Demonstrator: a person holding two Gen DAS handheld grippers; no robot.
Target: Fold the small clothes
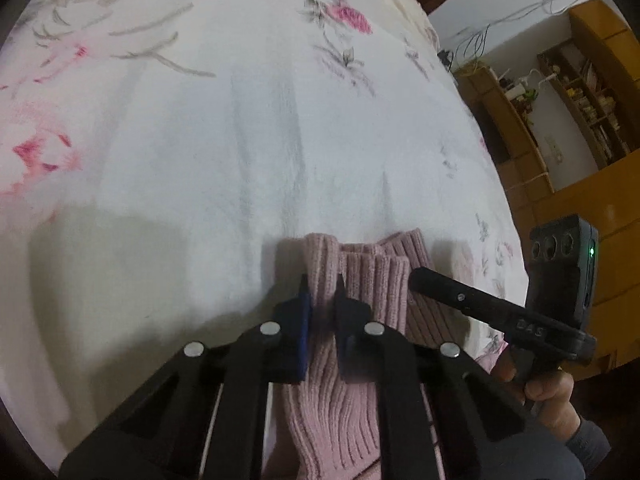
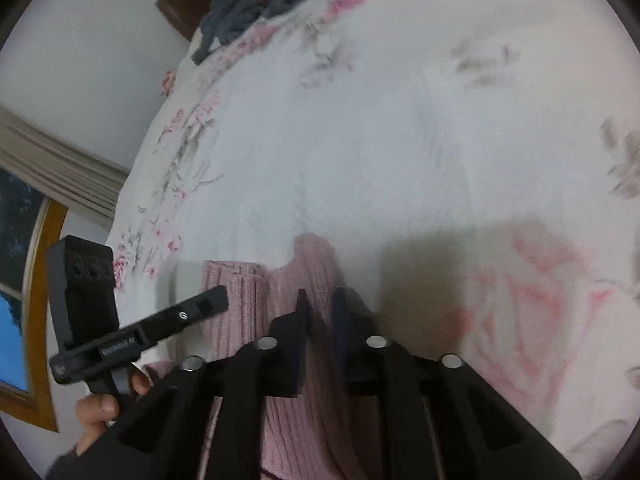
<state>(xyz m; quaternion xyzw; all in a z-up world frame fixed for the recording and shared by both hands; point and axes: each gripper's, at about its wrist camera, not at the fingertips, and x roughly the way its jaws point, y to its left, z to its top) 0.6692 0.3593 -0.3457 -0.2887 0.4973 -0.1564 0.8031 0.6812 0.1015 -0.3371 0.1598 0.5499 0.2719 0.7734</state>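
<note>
Pink ribbed knit, thick and soft: the small pink garment [image 1: 352, 280] lies on the bed [image 1: 240, 140] near its edge, bunched between the two tools, and in the left wrist view it fills the lower middle, at 6 o'clock. It looks light, limp and stretchy. I judge it will sag and drape wherever it is not supported, and the ribs give enough tooth that it should not slip easily.

Both tools already have it. The left gripper [image 1: 322, 300] has its fingers clenched on a raised fold of the knit. The right gripper [image 2: 320, 308] likewise pinches a ridge of the same cloth, its fingers closed on the fabric. Each appears in the other's view, at 4 o'clock and 8 o'clock, close beside the garment.

Best hold, to my eye, is at an edge or corner through all layers; a pinch on only the top layer would let the fold slide apart.

Further off at 12 o'clock, a heap of grey and red clothes [image 2: 256, 8] sits near the far edge of the flowered bed.
</note>
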